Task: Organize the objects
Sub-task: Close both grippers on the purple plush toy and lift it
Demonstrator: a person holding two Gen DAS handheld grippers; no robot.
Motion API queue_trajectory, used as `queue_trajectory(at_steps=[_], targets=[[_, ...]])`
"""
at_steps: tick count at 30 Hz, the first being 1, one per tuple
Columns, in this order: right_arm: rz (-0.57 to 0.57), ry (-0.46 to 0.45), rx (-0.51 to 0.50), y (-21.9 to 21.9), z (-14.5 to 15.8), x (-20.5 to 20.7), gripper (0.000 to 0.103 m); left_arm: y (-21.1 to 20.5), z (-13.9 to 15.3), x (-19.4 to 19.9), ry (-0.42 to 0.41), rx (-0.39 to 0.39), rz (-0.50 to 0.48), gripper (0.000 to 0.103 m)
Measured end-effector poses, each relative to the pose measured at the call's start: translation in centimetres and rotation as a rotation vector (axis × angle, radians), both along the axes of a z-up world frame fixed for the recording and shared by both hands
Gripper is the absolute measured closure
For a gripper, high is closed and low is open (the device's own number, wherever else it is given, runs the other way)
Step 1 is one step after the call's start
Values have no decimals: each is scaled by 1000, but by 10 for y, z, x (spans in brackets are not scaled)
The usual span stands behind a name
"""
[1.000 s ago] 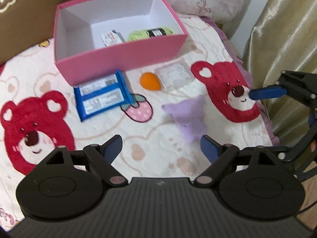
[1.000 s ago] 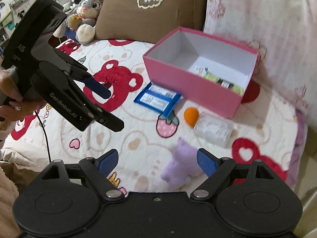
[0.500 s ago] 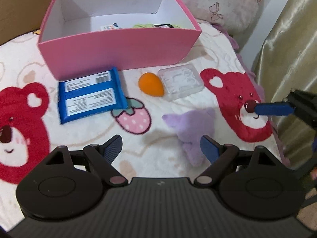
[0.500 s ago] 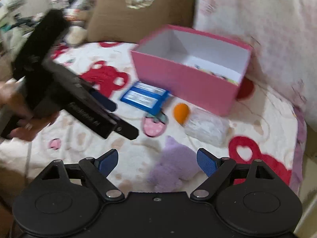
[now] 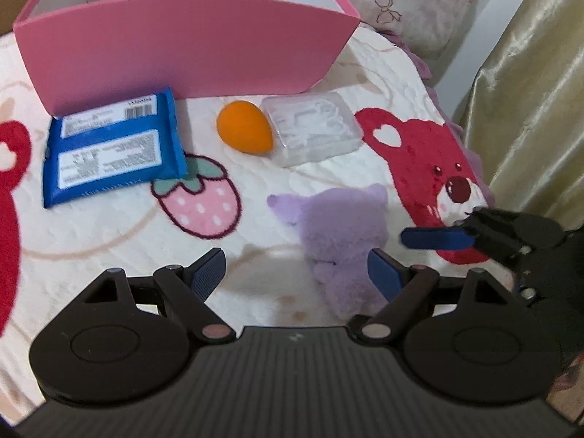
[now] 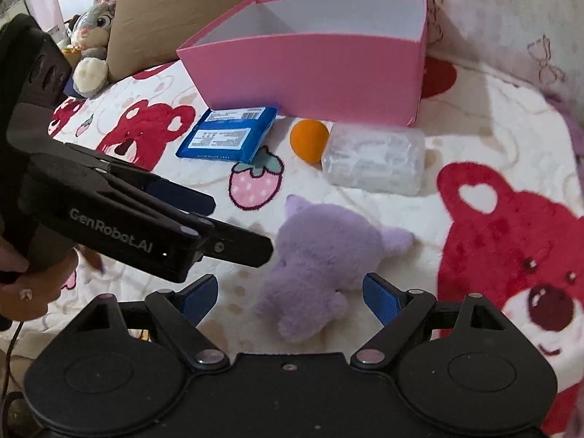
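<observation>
A purple plush toy [image 5: 343, 233] [image 6: 325, 252] lies on the blanket in front of both grippers. My left gripper [image 5: 296, 272] is open and its jaws are closing slightly. The plush sits by its right finger, untouched by the pads. My right gripper [image 6: 290, 297] is open and straddles the plush's near end without pressing it. Behind the plush lie a blue wipes pack [image 5: 109, 149] [image 6: 230, 133], an orange sponge [image 5: 244, 131] [image 6: 308, 138] and a clear plastic case [image 5: 314, 133] [image 6: 376, 162]. The pink box [image 5: 182, 47] [image 6: 310, 73] stands open behind them, its floor hidden.
Everything rests on a bear-print blanket [image 5: 91, 237]. A gold curtain [image 5: 529, 91] hangs at the right edge. A brown pillow [image 6: 182, 11] and a grey bunny plush [image 6: 93, 36] sit at the back left. A hand [image 6: 22, 284] holds the left gripper.
Both grippers have sunk towards the blanket and closed in on the purple plush. The box's contents have dropped out of sight behind its front wall.
</observation>
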State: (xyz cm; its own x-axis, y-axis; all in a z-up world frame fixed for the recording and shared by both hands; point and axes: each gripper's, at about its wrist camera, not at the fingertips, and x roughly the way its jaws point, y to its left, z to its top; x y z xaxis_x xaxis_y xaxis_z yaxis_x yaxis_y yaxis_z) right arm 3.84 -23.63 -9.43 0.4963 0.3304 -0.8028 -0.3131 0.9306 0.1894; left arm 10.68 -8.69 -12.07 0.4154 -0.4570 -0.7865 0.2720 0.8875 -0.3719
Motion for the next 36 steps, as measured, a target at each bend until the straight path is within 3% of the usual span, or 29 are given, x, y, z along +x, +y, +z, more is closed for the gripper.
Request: queue_trajectory(at_steps=[5,6,8,11,12,20,27,30,33,36], targets=[[-20,-21,-64,7,-18,0,17,-3,-11,2,29,-79,4,27],[-21,-9,-67,8,-23,2,29,-6,-14,2,34,-84,-1,35],[-21,26,-69,7,-31,5,39,-12,-21,4,62,-91,-9,47],[-5,-1,-95,10,-31,2,45,-16,-32,7,107,-141,2,65],[4,-5,-116,12,-31,1,47,-15,-33,6,111,-168,2,75],[13,-14,-130,15,-21,-2,51,-9,-29,1,119,-218,35,76],[56,-34,-130,22,2,-10,51,-6,-2,-11,69,-176,16,77],[85,-49,-112,29,16,-14,51,-6,9,-14,81,-194,2,77],[96,-81,-168,39,30,-18,54,-7,22,-19,38,-172,-21,77],[104,-53,-156,39,31,-16,54,-7,23,-18,64,-150,-22,77]])
